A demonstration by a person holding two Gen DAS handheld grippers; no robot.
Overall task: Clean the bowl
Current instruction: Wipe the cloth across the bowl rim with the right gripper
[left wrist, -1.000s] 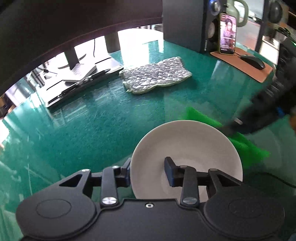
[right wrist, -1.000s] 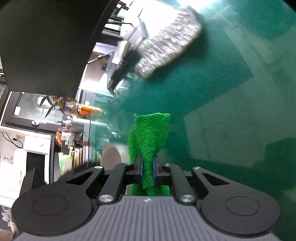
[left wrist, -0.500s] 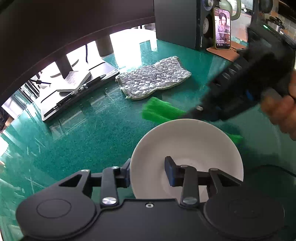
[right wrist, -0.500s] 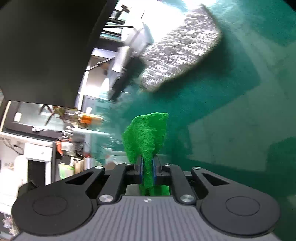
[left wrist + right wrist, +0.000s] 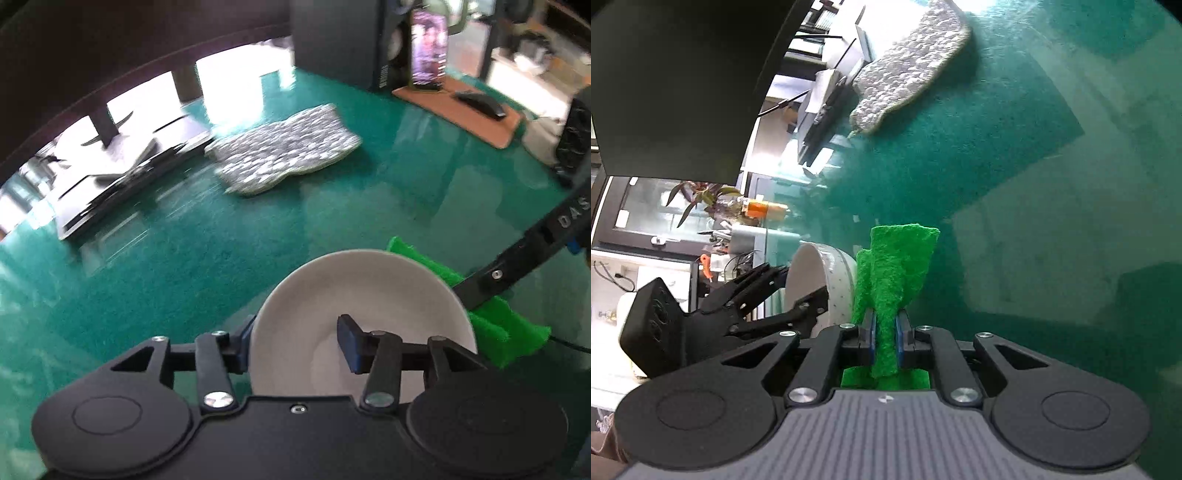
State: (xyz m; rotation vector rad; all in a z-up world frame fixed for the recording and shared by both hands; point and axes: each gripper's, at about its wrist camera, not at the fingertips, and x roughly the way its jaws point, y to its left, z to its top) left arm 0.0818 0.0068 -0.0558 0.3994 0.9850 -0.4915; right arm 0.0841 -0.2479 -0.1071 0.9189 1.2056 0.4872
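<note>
Now the left gripper (image 5: 295, 341) clamps the white bowl (image 5: 360, 295) by its rim above the worktop (image 5: 221, 240), while the right gripper (image 5: 886, 334), pinching the green cloth (image 5: 897, 273) beside it, must next swing inside to wipe.

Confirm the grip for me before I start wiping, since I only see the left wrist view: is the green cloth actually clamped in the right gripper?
Observer: Yes. The right wrist view shows the green cloth pinched between the blue pads of the right gripper, standing up ahead of them.
Operator: Which face of the bowl is it on?
Observer: The outside. The bowl, held on edge by the left gripper, turns its outer wall toward the cloth; I cannot tell whether they touch.
</note>
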